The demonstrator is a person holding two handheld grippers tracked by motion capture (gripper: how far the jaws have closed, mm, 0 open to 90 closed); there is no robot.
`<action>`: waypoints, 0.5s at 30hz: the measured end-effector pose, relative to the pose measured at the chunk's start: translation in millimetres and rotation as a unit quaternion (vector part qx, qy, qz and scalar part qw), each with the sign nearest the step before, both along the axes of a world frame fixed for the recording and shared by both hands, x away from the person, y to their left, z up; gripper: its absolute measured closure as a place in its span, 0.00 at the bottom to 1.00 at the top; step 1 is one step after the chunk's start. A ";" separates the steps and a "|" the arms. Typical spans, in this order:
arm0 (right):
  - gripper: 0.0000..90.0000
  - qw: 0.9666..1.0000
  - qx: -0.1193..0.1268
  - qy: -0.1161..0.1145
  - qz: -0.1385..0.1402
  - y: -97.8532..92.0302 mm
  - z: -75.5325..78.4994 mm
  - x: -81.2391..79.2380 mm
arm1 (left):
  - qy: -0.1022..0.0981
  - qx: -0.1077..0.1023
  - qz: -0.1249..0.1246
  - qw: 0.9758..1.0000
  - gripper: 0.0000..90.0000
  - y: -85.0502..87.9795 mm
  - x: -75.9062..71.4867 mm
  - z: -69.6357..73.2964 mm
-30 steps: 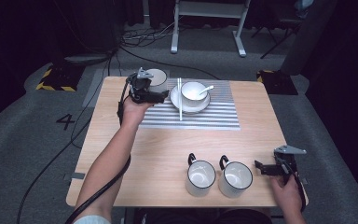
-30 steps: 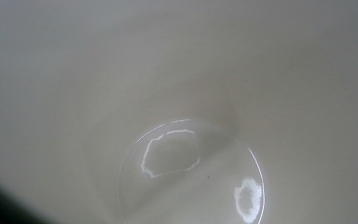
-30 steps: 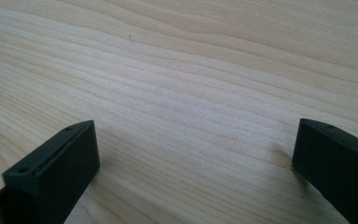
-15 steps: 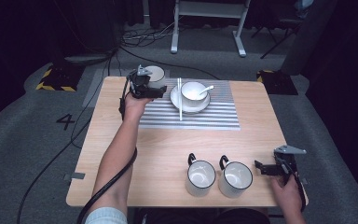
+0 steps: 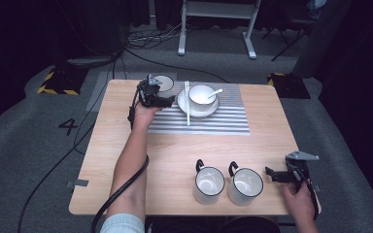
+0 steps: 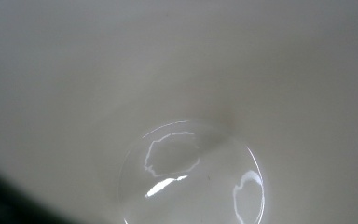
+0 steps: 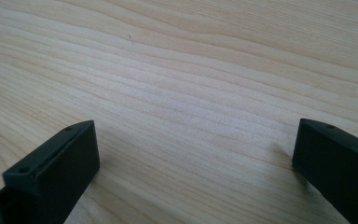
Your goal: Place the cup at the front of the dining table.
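Three white mugs (image 5: pixel 209 183), one bowl (image 5: pixel 202 94), one plate (image 5: pixel 183 101), one spoon (image 5: pixel 214 91), probably two chopsticks (image 5: pixel 187 109), one striped mat (image 5: pixel 223 119).

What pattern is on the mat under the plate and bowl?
Thin grey and white stripes; the mat shows best in the high view.

The table (image 5: pixel 175 150) stood brightly lit from above while the floor around it sank into darkness. The left gripper view was a soft, blurred white with curled glare spots; the wood grain by the right gripper (image 7: pixel 196 154) looked sharp.
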State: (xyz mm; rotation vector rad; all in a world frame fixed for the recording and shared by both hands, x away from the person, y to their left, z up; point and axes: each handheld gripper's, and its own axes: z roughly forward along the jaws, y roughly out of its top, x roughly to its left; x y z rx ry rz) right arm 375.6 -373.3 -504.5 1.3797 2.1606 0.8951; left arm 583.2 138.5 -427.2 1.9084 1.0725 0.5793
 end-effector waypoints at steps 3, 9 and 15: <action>0.00 1.000 0.000 0.000 0.000 0.0 0.0 0.0 | 0.009 -0.002 0.003 1.000 0.04 -1.7 1.6 -8.0; 0.00 1.000 0.000 0.000 0.000 0.0 0.0 0.0 | 0.017 0.004 0.008 1.000 0.04 -3.7 3.4 -20.3; 0.00 1.000 0.000 0.000 0.000 0.0 0.0 0.0 | 0.034 -0.004 0.018 0.999 0.04 -7.1 3.0 -34.4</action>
